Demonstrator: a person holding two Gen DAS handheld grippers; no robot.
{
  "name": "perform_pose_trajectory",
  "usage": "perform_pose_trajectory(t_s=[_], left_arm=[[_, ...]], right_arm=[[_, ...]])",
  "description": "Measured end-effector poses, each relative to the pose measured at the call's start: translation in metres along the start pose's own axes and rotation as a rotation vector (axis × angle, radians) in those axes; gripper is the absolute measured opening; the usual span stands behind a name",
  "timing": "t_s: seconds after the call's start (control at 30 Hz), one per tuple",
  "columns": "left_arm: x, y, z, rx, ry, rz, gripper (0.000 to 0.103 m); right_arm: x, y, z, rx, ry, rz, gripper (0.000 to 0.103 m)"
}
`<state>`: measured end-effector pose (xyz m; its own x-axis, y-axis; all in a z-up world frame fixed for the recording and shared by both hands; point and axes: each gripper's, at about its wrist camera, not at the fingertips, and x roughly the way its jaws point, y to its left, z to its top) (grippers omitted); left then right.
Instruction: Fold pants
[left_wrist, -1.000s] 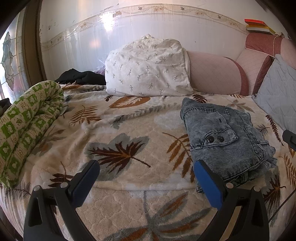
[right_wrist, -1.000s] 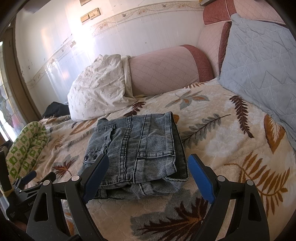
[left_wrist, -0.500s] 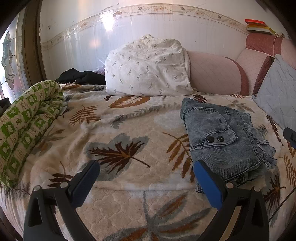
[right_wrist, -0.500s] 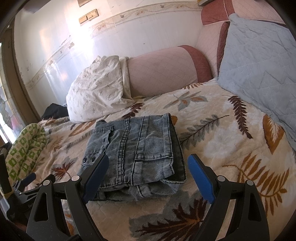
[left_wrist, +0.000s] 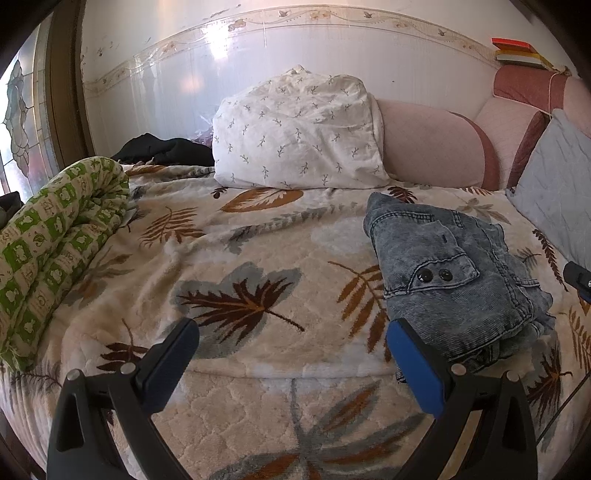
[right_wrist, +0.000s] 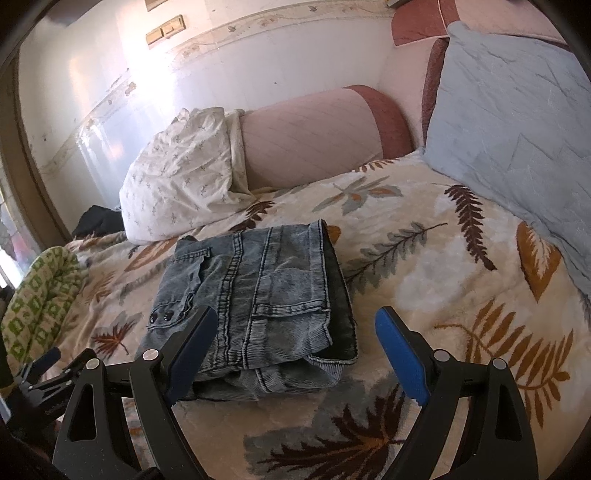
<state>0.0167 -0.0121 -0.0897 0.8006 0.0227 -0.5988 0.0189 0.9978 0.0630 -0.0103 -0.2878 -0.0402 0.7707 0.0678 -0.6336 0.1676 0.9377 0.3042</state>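
lay folded into a thick square bundle on the bed (right_wrist: 461, 266), those jeans (right_wrist: 258, 295), just ahead of the right gripper (right_wrist: 291, 352) and reaching in front of its left finger (right_wrist: 192, 339). seen from the left gripper (left_wrist: 291, 363) as off to the right, just beyond its right finger (left_wrist: 413, 365), with nothing but leaf-print blanket between the two fingers. stood wide apart on both grippers, released and empty, touching no cloth.

looked like heavy washed denim, stacked several layers deep: soft enough to bend, stiff enough at seams and waistband to hold a crease, not slippery, not fragile. probably weighty for its size and apt to sag or spill open if lifted by a single top layer. best taken, by this judgement, at the near edge where the folds end in loose rolled layers, pinching the whole stack rather than one ply, or at the firm stitched band running along the top. pocket flap with two dark studs (right_wrist: 162, 316) sat at the left side of the bundle, a poor spot to grab, since likely only that flap would lift. appeared already folded, so perhaps only a tidy or a carry remained.
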Motion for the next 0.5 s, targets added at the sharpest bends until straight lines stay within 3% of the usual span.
perform_pose_trajectory(t_s=[0.5], left_arm=[[0.0005, -0.0003, 0.0007, -0.003, 0.002, -0.007, 0.103]], right_arm=[[0.0011, 0.0040, -0.0018, -0.013, 0.006, 0.004, 0.088]])
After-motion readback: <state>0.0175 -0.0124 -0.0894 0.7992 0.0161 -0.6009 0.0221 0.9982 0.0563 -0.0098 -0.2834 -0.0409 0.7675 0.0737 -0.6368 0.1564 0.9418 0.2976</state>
